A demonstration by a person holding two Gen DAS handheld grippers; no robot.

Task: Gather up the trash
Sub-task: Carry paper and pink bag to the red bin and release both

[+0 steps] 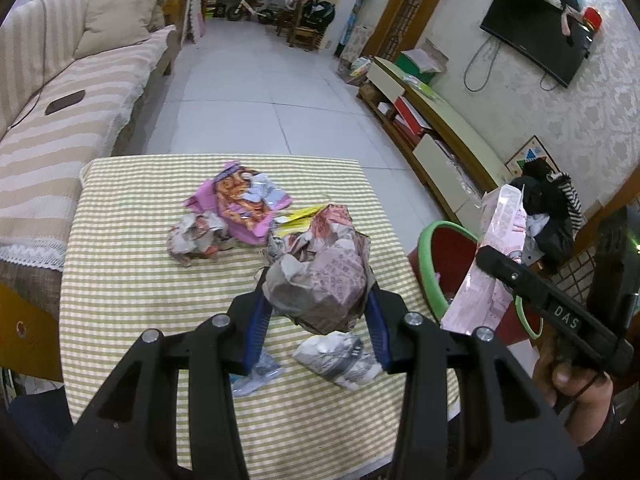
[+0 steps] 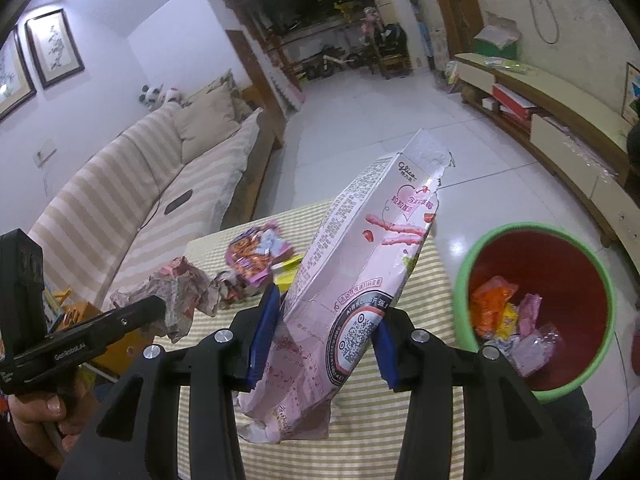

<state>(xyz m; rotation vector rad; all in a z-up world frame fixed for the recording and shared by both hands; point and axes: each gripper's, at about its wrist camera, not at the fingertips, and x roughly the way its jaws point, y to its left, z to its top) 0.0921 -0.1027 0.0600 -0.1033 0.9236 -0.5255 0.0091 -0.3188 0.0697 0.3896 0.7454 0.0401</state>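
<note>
My left gripper point(image 1: 318, 312) is shut on a crumpled newspaper ball point(image 1: 320, 276) and holds it above the striped table point(image 1: 120, 280). My right gripper point(image 2: 324, 340) is shut on a torn pink snack box point(image 2: 360, 264), which also shows in the left wrist view point(image 1: 492, 264), held at the table's right edge beside the red bin with a green rim point(image 2: 464, 272). The bin holds several wrappers point(image 2: 508, 320). On the table lie a smaller newspaper ball point(image 1: 196, 240), a pink wrapper point(image 1: 244, 200), a yellow wrapper point(image 1: 300, 216) and a crumpled white wrapper point(image 1: 340, 356).
A striped sofa point(image 1: 60, 120) stands left of the table. A low TV cabinet point(image 1: 432, 120) runs along the right wall. White tiled floor point(image 1: 248, 92) lies beyond the table. A blue-clear wrapper point(image 1: 256, 376) lies under my left gripper.
</note>
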